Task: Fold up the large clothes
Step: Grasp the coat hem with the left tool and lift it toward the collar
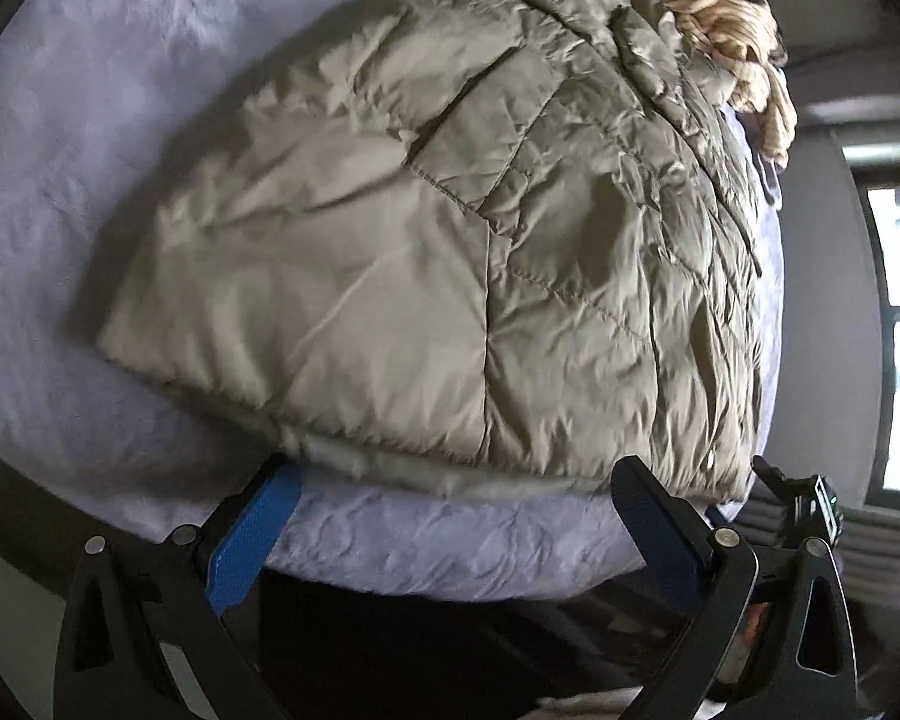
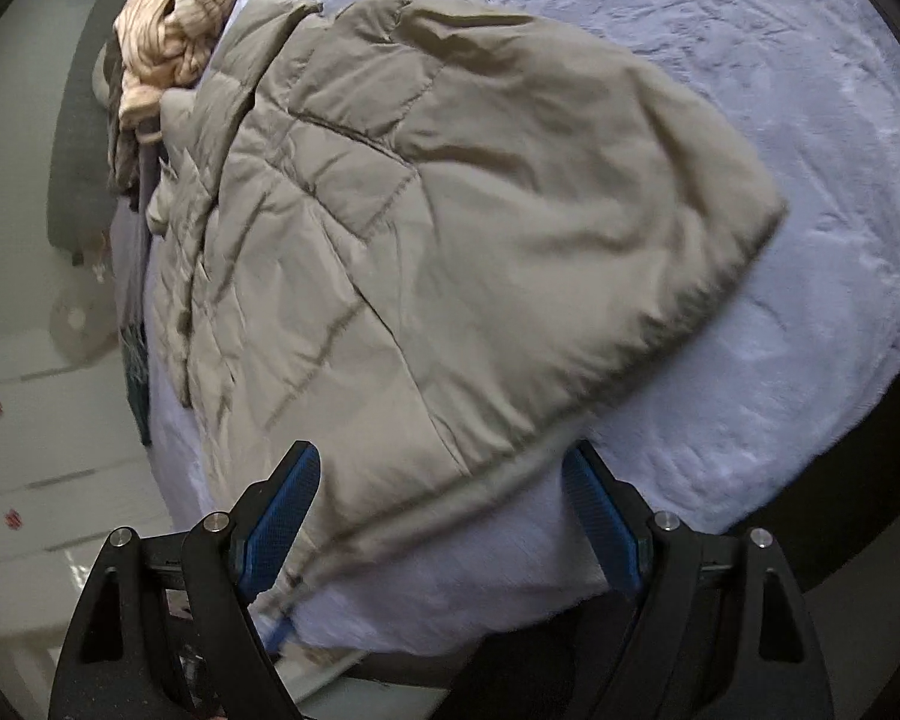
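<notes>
At the near edge of the bed, both grippers are seen spread wide and grasping nothing. The left gripper (image 1: 456,510) is poised at the hem of the khaki quilted jacket (image 1: 450,228), the hem lying across the gap between its jaws; the right gripper (image 2: 444,510) straddles the same hem nearer the jacket's left corner. The jacket is laid flat on the lavender blanket (image 2: 780,90), its long axis running from the hem away toward a cream knitted garment (image 2: 180,18) at the far end. Both grippers are judged about equally near the hem.
</notes>
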A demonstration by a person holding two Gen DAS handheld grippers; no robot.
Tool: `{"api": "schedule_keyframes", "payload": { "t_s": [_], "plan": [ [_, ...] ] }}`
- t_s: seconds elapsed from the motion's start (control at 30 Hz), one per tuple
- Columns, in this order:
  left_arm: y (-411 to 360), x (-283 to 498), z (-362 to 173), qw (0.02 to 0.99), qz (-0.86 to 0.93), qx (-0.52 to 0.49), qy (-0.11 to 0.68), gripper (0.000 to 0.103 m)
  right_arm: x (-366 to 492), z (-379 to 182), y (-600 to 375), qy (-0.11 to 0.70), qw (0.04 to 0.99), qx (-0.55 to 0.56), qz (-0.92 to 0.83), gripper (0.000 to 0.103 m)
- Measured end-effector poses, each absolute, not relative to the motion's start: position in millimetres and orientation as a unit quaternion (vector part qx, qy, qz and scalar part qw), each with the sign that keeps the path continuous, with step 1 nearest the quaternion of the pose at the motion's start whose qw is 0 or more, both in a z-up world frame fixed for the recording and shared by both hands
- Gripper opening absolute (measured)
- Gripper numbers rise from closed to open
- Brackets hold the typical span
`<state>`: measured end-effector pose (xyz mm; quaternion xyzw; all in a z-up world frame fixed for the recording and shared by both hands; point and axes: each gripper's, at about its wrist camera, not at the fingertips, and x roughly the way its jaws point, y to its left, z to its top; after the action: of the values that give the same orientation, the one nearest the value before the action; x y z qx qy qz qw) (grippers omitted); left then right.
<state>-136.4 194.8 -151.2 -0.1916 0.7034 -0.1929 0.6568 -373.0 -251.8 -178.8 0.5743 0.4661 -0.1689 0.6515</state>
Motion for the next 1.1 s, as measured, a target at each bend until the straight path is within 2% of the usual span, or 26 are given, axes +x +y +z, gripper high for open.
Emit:
{"api": "schedule_keyframes", "payload": {
  "t_s": [0.3,0.4,0.47,0.57,0.63,0.67,0.7,0.73,0.77,0.8,0.83,0.9,0.93,0.97,1.1],
  "plan": [
    [174,-102,-149,0.678,-0.191,-0.245,0.666,0.103,-350,-169,-259,0.378,0.654,0.640,-0.138,0.086],
    [170,-95,-146,0.685,-0.188,-0.247,0.660,0.101,-345,-162,-258,0.375,0.664,0.635,-0.127,0.086],
    [168,-92,-142,0.692,-0.189,-0.240,0.654,0.093,-344,-159,-257,0.378,0.668,0.629,-0.120,0.086],
    [168,-91,-138,0.701,-0.194,-0.222,0.650,0.093,-342,-156,-257,0.381,0.670,0.627,-0.113,0.086],
    [168,-89,-134,0.706,-0.191,-0.215,0.648,0.080,-341,-156,-259,0.385,0.665,0.631,-0.113,0.086],
    [167,-87,-133,0.708,-0.188,-0.206,0.648,0.069,-343,-156,-262,0.389,0.661,0.631,-0.112,0.086],
    [167,-86,-132,0.711,-0.188,-0.199,0.647,0.052,-341,-157,-263,0.399,0.656,0.630,-0.112,0.086],
    [166,-84,-132,0.714,-0.188,-0.190,0.647,0.029,-339,-158,-264,0.408,0.653,0.629,-0.113,0.086],
    [168,-84,-131,0.717,-0.188,-0.179,0.647,0.022,-336,-159,-264,0.415,0.650,0.627,-0.111,0.086],
    [168,-82,-129,0.720,-0.186,-0.168,0.647,0.020,-332,-160,-265,0.425,0.648,0.624,-0.108,0.086],
    [169,-81,-126,0.722,-0.187,-0.168,0.644,0.020,-328,-160,-266,0.436,0.644,0.620,-0.106,0.083],
    [172,-80,-119,0.727,-0.188,-0.168,0.639,0.018,-321,-163,-270,0.455,0.636,0.614,-0.105,0.056],
    [172,-79,-114,0.731,-0.185,-0.164,0.635,0.015,-317,-165,-273,0.471,0.630,0.608,-0.110,0.022],
    [171,-78,-109,0.734,-0.184,-0.163,0.633,0.015,-314,-167,-276,0.488,0.624,0.598,-0.121,0.008],
    [163,-63,-78,0.753,-0.177,-0.168,0.611,0.015,-291,-152,-289,0.504,0.643,0.568,-0.097,0.007]
  ]
}}
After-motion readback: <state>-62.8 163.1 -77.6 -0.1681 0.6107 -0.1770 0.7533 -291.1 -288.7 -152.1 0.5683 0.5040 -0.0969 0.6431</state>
